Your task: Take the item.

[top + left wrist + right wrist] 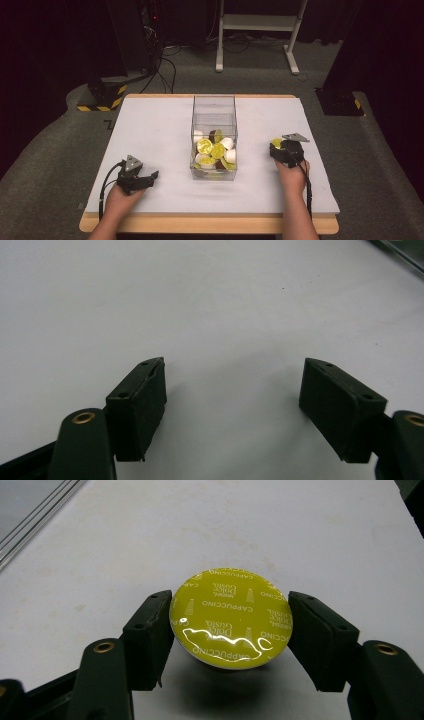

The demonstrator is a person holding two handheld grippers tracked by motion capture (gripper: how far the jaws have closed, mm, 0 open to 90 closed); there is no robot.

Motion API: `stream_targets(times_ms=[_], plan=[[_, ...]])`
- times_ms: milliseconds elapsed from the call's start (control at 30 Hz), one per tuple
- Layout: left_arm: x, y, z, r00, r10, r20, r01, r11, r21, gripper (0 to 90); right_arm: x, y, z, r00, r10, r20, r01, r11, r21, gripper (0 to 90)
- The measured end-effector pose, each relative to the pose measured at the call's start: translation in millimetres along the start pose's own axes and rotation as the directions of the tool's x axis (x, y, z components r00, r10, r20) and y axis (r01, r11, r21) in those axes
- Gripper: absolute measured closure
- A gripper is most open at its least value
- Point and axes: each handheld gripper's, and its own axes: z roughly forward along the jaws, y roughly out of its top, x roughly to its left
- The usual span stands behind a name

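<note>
While a clear box (214, 137) of yellow-lidded and white capsules stands mid-table (150, 130), betw. the two hands, the right tool (231, 622) has a yellow-lidded capsule (231, 617) betw. its jaws, pads at the lid's rim on both sides, low over the white table w/ a shadow below; the lid faces the camera. It sits right of the box, w/ bare table betw. them. Right hand (292, 175) reaches fwd. from the near edge. Left tool (232, 390) rests nr. the table's front left, jaws wide, holding nothing, its hand (120, 200) behind it.
</note>
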Motion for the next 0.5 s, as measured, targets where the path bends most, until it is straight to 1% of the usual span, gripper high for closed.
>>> stream_targets(times_ms=[67, 100, 233, 267, 400, 433, 467, 500], plan=[[0.0, 0.0, 0.0, 1.0, 0.001, 0.0, -0.001, 1.0, 0.001, 27.1, 0.7, 0.5, -0.7, 1.0, -0.008, 0.002, 0.008, 1.0, -0.004, 31.2], [0.0, 0.0, 0.0, 1.0, 0.0, 0.0, 0.0, 1.0, 0.001, 27.1, 1.3, 0.8, -1.5, 1.0, -0.005, 0.001, 0.005, 1.0, -0.007, 29.1], [0.0, 0.0, 0.0, 1.0, 0.0, 0.0, 0.0, 1.0, 0.0, 27.1, 3.6, 3.3, -6.7, 0.9999, -0.01, 0.005, 0.01, 0.999, -0.032, 22.9], [0.0, 0.0, 0.0, 1.0, 0.0, 0.0, 0.0, 1.0, 0.0, 27.1, 4.2, 4.4, -8.4, 0.9998, -0.017, 0.004, 0.018, 0.999, -0.042, 21.3], [0.1, 0.0, 0.0, 1.0, -0.001, 0.0, 0.001, 1.0, 0.0, 27.1, 12.3, 9.1, -17.3, 0.9996, -0.027, -0.002, 0.027, 0.997, -0.071, 18.9], [0.1, 0.0, 0.0, 1.0, -0.001, 0.0, 0.001, 1.0, 0.0, 27.1, 12.3, 9.1, -17.3, 0.9996, -0.027, -0.002, 0.027, 0.997, -0.071, 18.9], [-0.4, 0.0, 0.5, 1.0, -0.008, 0.0, 0.008, 0.9999, -0.006, 27.1, 17.1, 11.2, -22.1, 0.9994, -0.033, -0.012, 0.032, 0.996, -0.086, 18.8], [0.1, 0.0, 0.0, 1.0, -0.001, 0.0, 0.001, 1.0, 0.0, 27.1, 19.5, 12.1, -24.3, 0.9991, -0.041, -0.013, 0.039, 0.995, -0.094, 18.6]])
